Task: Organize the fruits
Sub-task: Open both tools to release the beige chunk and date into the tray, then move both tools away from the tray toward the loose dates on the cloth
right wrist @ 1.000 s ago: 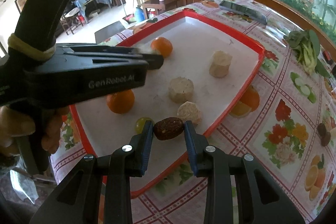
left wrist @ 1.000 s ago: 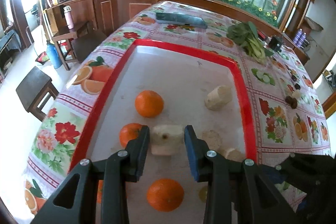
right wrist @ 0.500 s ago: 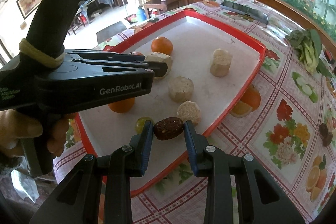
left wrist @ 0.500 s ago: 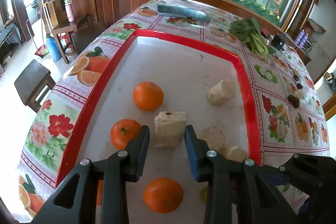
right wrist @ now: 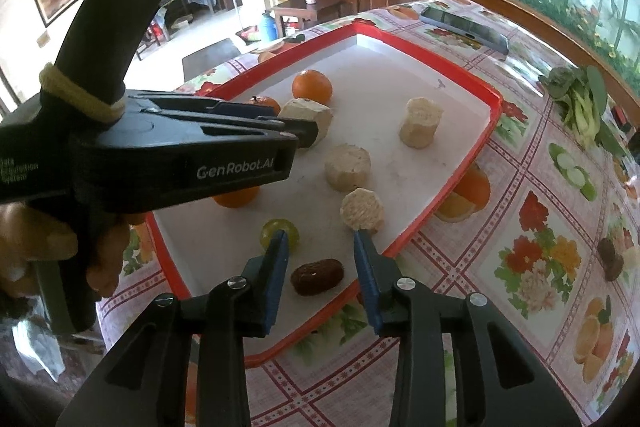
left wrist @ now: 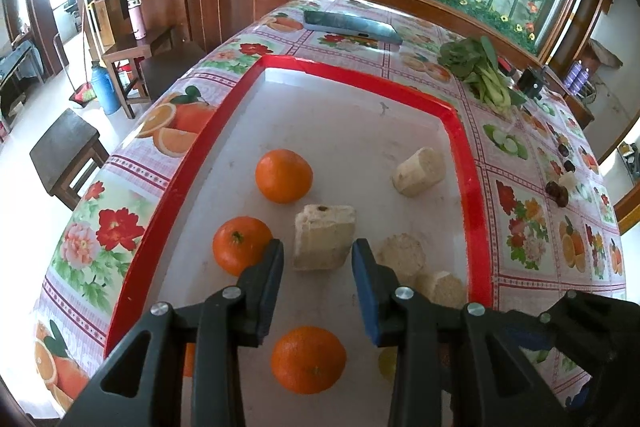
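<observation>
Red tray (right wrist: pixel 476 163) on floral cloth: right gripper (right wrist: pixel 320 263) opening, date (right wrist: pixel 317 277) released; left gripper (left wrist: pixel 318 269) now apart from pale chunk (left wrist: pixel 325 241).

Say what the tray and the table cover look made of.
Tray: likely plastic, with a glossy red rim and a matte, scuffed white floor. Table cover: probably vinyl or oilcloth, with printed fruit and flowers and a shiny glare near the phone.
</observation>
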A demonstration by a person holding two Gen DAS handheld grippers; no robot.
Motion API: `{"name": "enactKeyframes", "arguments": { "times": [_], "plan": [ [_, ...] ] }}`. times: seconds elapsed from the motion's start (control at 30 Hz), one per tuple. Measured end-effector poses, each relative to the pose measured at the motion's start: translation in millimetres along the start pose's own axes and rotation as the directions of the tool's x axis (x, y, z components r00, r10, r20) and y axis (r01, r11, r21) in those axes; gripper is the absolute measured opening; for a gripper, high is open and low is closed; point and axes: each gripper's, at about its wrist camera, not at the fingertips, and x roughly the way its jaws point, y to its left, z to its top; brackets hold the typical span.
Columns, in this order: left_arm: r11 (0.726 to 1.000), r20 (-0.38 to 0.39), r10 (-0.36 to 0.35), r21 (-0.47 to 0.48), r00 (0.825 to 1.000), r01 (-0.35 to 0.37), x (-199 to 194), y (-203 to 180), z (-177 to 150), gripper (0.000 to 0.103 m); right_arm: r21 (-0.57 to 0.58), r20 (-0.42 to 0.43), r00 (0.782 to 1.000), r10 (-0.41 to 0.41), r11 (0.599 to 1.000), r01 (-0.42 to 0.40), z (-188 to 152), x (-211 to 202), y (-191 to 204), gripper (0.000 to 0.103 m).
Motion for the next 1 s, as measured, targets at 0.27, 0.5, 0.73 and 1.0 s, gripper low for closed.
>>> {"name": "enactKeyframes", "arguments": {
  "times": [0.27,0.5,0.73,1.0],
  "plan": [
    [0.999,0.029,0.020,-0.031,0.999,-0.019,-17.3,-7.7,-6.4,0.057,0.051,0.033,0.998,-0.058,0.997,0.056,-5.3,-24.1,-14.3,0.058],
    [1.000,0.056,0.016,-0.006,0.998,-0.016,-31.8,-38.2,-13.3,0.071,0.146,0.031,0.993,-0.116,0.983,0.110,-22.3,-42.0,-45.1,0.074],
    [0.999,0.058,-0.011,0.045,0.998,0.009,-39.1,-77.9,-18.6,0.079,0.268,0.006,0.988,-0.152,0.952,0.145,-49.8,-61.1,-85.6,0.076],
    [0.990,0.035,-0.052,0.133,0.998,0.047,-33.8,-135.0,-22.4,0.087,0.451,-0.039,0.971,-0.235,0.863,0.227,-95.6,-86.9,-149.9,0.077]
  ]
}}
